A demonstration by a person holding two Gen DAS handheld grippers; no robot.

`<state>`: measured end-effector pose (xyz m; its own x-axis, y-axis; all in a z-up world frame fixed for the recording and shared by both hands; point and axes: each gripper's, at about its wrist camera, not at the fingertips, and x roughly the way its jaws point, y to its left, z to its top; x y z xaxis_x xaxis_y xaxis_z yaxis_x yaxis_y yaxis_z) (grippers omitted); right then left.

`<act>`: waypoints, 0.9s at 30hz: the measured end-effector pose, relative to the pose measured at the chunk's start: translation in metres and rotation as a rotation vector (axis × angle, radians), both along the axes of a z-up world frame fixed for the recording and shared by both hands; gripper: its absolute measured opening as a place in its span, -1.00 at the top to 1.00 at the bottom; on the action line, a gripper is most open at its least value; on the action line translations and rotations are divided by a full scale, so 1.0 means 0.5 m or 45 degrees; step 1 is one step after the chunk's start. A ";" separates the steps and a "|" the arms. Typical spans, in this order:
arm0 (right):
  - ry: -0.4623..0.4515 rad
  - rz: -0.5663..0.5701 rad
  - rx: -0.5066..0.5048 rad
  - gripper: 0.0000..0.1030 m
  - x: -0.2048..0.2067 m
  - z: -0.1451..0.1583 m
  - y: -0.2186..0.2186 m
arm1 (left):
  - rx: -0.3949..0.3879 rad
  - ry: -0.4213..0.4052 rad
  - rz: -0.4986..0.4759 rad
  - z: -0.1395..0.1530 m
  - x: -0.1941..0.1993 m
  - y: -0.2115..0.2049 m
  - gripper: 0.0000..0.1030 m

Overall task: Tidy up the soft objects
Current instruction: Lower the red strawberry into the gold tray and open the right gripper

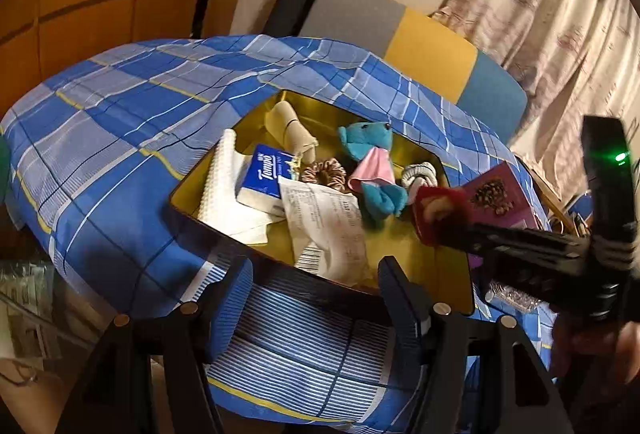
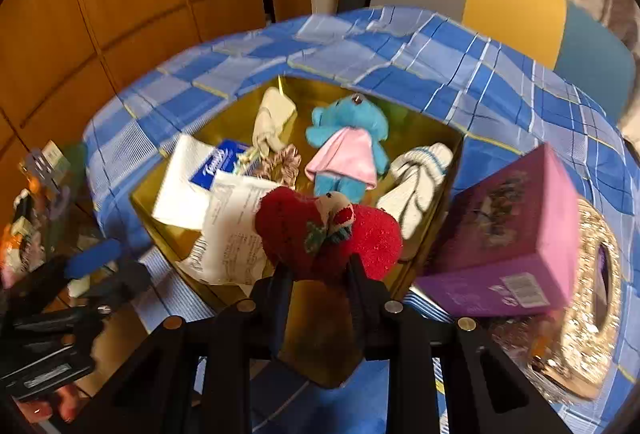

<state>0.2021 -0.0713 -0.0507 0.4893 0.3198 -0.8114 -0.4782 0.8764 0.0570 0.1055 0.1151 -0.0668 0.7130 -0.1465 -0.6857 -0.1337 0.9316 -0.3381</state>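
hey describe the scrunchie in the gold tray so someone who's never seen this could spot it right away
Find the gold tray sitting on the blue plaid cloth. Near its middle, between the blue tissue pack and the blue teddy in a pink skirt, lies the scrunchie. It is the only ring-shaped thing there: a ruffled, brownish-pink fabric loop with an open centre.

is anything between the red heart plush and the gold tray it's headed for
Nothing visible blocks it. The right gripper holds the red heart plush over the gold tray's near edge, with bare floor below it. The receipt lies just beside that spot.
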 end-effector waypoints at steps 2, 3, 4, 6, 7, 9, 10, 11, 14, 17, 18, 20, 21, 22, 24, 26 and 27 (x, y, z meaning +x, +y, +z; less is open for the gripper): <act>0.012 0.006 -0.038 0.43 0.009 -0.014 0.017 | -0.008 0.002 0.012 0.000 0.000 0.005 -0.28; 0.017 0.008 -0.057 0.42 0.014 -0.022 0.028 | -0.013 0.004 0.015 -0.001 -0.001 0.007 -0.28; 0.018 0.006 -0.071 0.42 0.018 -0.028 0.033 | -0.019 0.006 0.019 -0.001 -0.001 0.009 -0.28; 0.019 -0.003 -0.102 0.41 0.027 -0.040 0.044 | -0.024 0.011 0.021 -0.004 0.000 0.012 -0.28; 0.023 -0.006 -0.109 0.40 0.031 -0.045 0.048 | -0.026 0.016 0.020 -0.006 0.001 0.012 -0.28; 0.038 -0.015 -0.121 0.33 0.039 -0.056 0.053 | -0.028 0.024 0.019 -0.007 0.000 0.009 -0.28; 0.048 -0.015 -0.121 0.28 0.041 -0.060 0.053 | -0.031 0.026 0.017 -0.008 0.000 0.009 -0.28; 0.054 -0.017 -0.117 0.26 0.041 -0.061 0.052 | -0.033 0.026 0.016 -0.008 -0.001 0.008 -0.28; 0.056 -0.035 -0.066 0.19 0.034 -0.048 0.037 | -0.033 0.027 0.012 -0.009 -0.001 0.006 -0.28; 0.029 -0.067 -0.013 0.16 0.018 -0.024 0.014 | -0.045 0.030 -0.002 -0.013 -0.002 0.001 -0.28; 0.014 -0.079 0.006 0.16 0.010 -0.012 0.004 | -0.047 0.032 -0.009 -0.014 -0.002 -0.001 -0.28; -0.007 -0.093 0.048 0.14 -0.004 0.007 -0.011 | -0.045 0.035 -0.025 -0.016 -0.002 -0.008 -0.28; -0.013 -0.098 0.067 0.13 -0.010 0.015 -0.018 | -0.040 0.035 -0.035 -0.016 -0.003 -0.013 -0.28; -0.021 -0.104 0.090 0.13 -0.020 0.027 -0.028 | -0.035 0.036 -0.043 -0.017 -0.003 -0.017 -0.28; -0.048 -0.113 0.124 0.12 -0.038 0.046 -0.044 | -0.028 0.032 -0.068 -0.017 -0.006 -0.029 -0.28; -0.081 -0.126 0.149 0.11 -0.058 0.067 -0.063 | -0.013 0.028 -0.090 -0.018 -0.007 -0.042 -0.28; -0.094 -0.135 0.161 0.10 -0.067 0.076 -0.072 | -0.002 0.025 -0.101 -0.017 -0.008 -0.050 -0.28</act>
<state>0.1686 -0.1074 -0.0128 0.5825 0.3606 -0.7285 -0.3906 0.9101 0.1381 0.1013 0.0903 -0.0754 0.6857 -0.2029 -0.6991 -0.0662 0.9390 -0.3374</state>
